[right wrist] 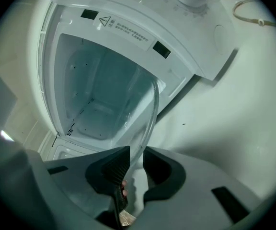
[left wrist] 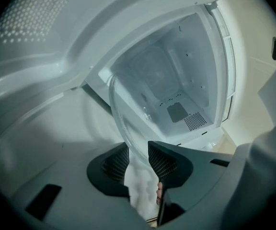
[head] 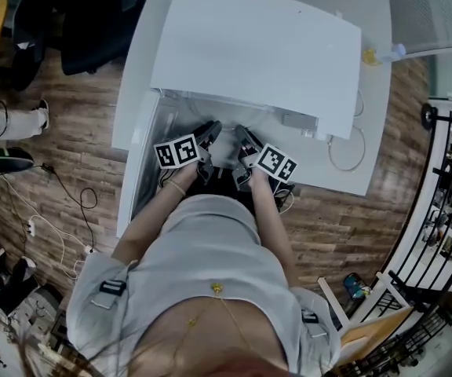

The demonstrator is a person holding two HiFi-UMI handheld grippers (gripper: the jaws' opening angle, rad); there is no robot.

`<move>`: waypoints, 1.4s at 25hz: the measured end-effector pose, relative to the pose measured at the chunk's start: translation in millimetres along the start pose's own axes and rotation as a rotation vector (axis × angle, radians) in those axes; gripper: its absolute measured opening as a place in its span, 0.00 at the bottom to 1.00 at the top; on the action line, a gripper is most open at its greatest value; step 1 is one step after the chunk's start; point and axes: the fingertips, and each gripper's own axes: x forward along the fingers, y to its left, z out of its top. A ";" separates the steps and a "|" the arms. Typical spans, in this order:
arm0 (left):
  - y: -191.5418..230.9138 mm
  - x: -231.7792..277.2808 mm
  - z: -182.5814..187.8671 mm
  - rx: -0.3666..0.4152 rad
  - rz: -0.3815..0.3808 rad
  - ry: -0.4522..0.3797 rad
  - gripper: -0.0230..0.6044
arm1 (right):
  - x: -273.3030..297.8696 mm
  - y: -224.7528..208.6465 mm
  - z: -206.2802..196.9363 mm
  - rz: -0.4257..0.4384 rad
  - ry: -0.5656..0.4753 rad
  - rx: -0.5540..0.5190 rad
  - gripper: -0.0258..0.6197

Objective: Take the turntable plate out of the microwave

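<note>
The left gripper (left wrist: 137, 148) and right gripper (right wrist: 135, 152) each clamp an opposite edge of the glass turntable plate (left wrist: 121, 119), which spans left-to-right between them at the open microwave (head: 249, 45) mouth, its cavity lying beyond.

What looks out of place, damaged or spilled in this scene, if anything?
Nothing stands out. The glass plate is in front of the open microwave, clamped at its rim by the left gripper and the right gripper. No crack or spill shows.
</note>
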 end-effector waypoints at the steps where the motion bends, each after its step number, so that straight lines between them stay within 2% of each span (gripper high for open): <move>1: 1.0 1.0 3.0 -0.002 -0.001 -0.008 0.25 | 0.0 -0.3 0.6 0.000 -0.001 -0.001 0.18; 11: 4.9 19.4 34.4 -0.107 -0.022 -0.122 0.29 | -2.4 -2.8 5.0 0.022 0.022 0.006 0.18; 18: 6.1 24.5 42.8 -0.124 -0.033 -0.174 0.29 | -6.7 -6.8 4.9 0.012 0.048 -0.013 0.18; 20: 6.5 26.6 45.1 -0.128 -0.035 -0.177 0.29 | -5.8 -9.0 6.0 -0.003 0.055 -0.040 0.22; 22: 5.7 28.6 46.2 -0.134 -0.039 -0.179 0.28 | -6.8 -12.8 13.2 -0.008 0.035 -0.046 0.31; 26: 3.9 31.7 45.6 -0.138 -0.052 -0.168 0.28 | -5.0 -16.2 39.0 0.017 -0.032 -0.017 0.36; 31: 4.5 30.3 45.3 -0.138 -0.058 -0.176 0.27 | 8.9 -11.9 63.4 0.034 -0.050 -0.015 0.35; 32: 4.1 30.1 45.2 -0.144 -0.062 -0.179 0.26 | 9.9 -13.8 64.5 0.023 -0.046 -0.010 0.33; 33: 3.8 29.9 45.0 -0.151 -0.066 -0.183 0.25 | 9.8 -16.1 64.8 0.018 -0.047 -0.001 0.26; 35: 3.7 29.2 44.7 -0.166 -0.082 -0.194 0.23 | 8.7 -18.3 65.1 0.039 -0.068 0.033 0.21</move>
